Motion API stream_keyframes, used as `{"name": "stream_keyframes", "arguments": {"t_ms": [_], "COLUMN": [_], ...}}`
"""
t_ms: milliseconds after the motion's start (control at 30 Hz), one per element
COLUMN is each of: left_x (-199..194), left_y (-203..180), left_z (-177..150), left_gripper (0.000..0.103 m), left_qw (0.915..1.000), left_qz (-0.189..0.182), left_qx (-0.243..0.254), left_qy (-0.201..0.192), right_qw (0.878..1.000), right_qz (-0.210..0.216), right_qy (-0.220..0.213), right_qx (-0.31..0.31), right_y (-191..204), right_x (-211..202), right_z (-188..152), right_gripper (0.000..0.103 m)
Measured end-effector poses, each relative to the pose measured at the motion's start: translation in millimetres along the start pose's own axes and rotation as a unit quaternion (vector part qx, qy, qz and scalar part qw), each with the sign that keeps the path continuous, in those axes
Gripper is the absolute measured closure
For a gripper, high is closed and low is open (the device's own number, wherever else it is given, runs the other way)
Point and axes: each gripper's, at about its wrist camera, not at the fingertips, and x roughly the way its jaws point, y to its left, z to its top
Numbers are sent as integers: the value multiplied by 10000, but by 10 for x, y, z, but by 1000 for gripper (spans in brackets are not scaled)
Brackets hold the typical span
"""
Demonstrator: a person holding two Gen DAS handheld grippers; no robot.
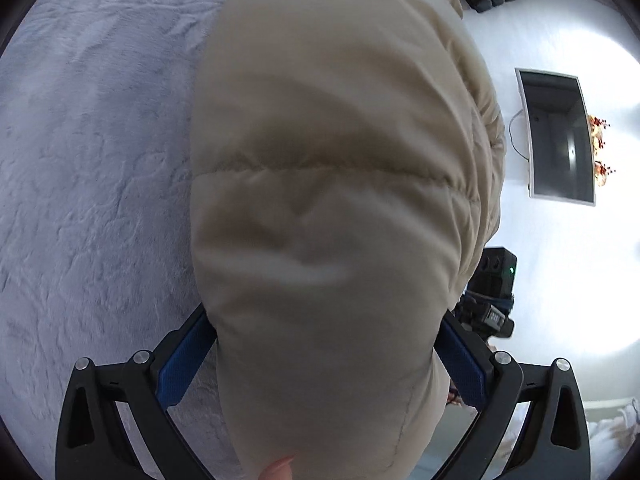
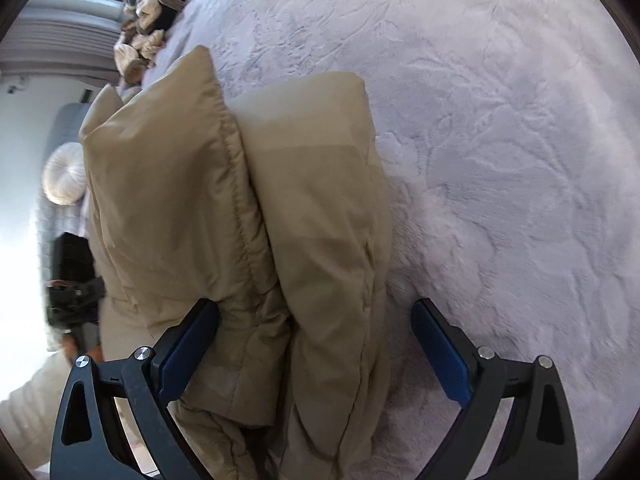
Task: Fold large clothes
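A pale lavender plush bedspread with a pressed leaf pattern [image 2: 500, 128] fills the background, and the puffy beige quilted jacket [image 2: 248, 216] lies bunched on it in thick folds. The left gripper [image 1: 326, 344] stands at its widest, a fat padded fold of the jacket [image 1: 336, 184] bulging between its blue pads [image 1: 182, 364], and I cannot tell whether they press it. The right gripper [image 2: 316, 344] is spread wide over the jacket's edge, one pad against the cloth and the other clear above the bedspread.
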Motion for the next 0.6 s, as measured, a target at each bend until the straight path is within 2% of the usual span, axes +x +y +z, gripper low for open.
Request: {"name": "stream_keyframes", "arguments": {"t_ms": [233,267,433,500,533,600], "left_x": [187,217,256,244,215,127], "left_y": [4,-4,-47,-123,-143,-181], "left_z": [64,69,59,19,-10,-40], "left_gripper": [0,0,0,5,8,13], "left_qw": [9999,9998,9997,9997,9997,9993], "left_qz": [-114,-124,-95,-64,-69,-120], "left_qx": [-101,-141,-212,-142,-125,-135], "left_qy": [-59,-70,-118,-188,-222,-342], "right_qw": [9952,9932,9897,9887,9871,9828], "right_qz": [947,1123,1344,1403,1483,1683], "right_qy": [221,281,411,410,454,546], "right_qx": [97,131,255,331,388,537], "right_y": [-85,-95,-105,-95,-91,-64], "right_x": [209,263,442,449,455,484], "right_z": [112,143,199,191,177,202], "right_gripper": [5,2,0,0,1,13]}}
